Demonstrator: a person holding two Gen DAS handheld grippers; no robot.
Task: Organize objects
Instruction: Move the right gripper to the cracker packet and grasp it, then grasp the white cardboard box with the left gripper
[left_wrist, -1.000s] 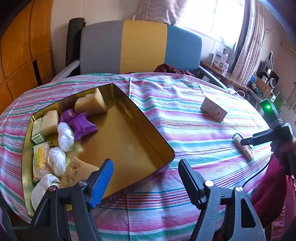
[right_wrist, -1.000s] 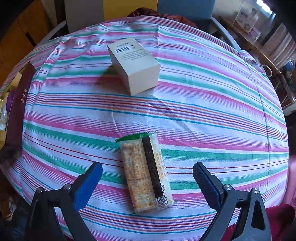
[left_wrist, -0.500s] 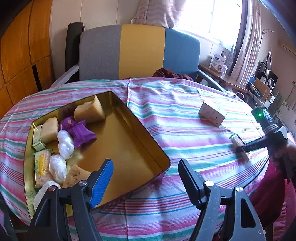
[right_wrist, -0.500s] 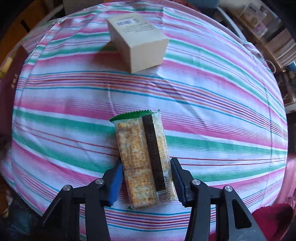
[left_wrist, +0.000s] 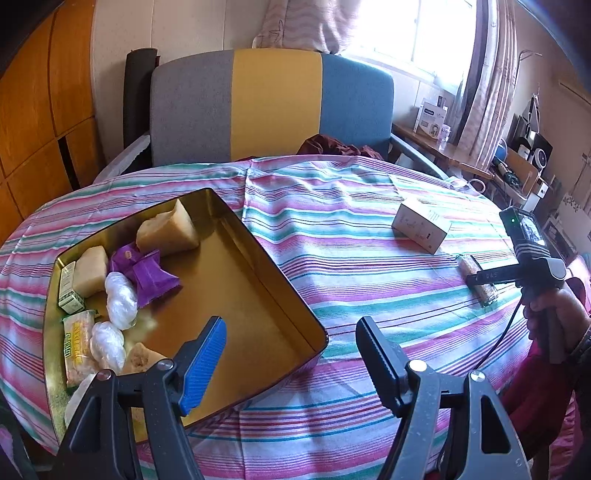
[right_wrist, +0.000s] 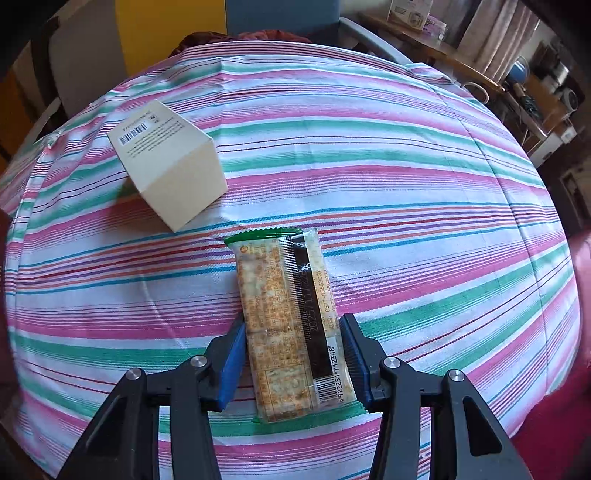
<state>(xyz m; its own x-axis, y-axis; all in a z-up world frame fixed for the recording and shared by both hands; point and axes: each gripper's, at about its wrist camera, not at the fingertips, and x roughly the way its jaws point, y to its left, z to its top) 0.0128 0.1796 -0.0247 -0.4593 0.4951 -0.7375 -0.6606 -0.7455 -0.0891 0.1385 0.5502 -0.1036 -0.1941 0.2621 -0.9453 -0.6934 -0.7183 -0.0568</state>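
A clear-wrapped cracker packet (right_wrist: 291, 325) with a green end lies lengthwise between my right gripper's fingers. My right gripper (right_wrist: 293, 363) is shut on the packet's near half, just above the striped tablecloth. The packet also shows in the left wrist view (left_wrist: 476, 282), with the right gripper (left_wrist: 480, 278) over it. My left gripper (left_wrist: 291, 354) is open and empty, above the near corner of a gold tin (left_wrist: 221, 280). The tin holds several wrapped snacks along its left side. A cream box (right_wrist: 168, 162) with a barcode stands on the cloth beyond the packet.
The round table has a striped cloth (left_wrist: 332, 229). A grey, yellow and blue chair (left_wrist: 273, 107) stands behind it with a dark red cloth on the seat. Shelves with clutter (left_wrist: 524, 162) stand at the right.
My right gripper moved forward and closed on the cracker packet, then lifted and tilted with it. My left gripper drew back and up a little and stayed open.
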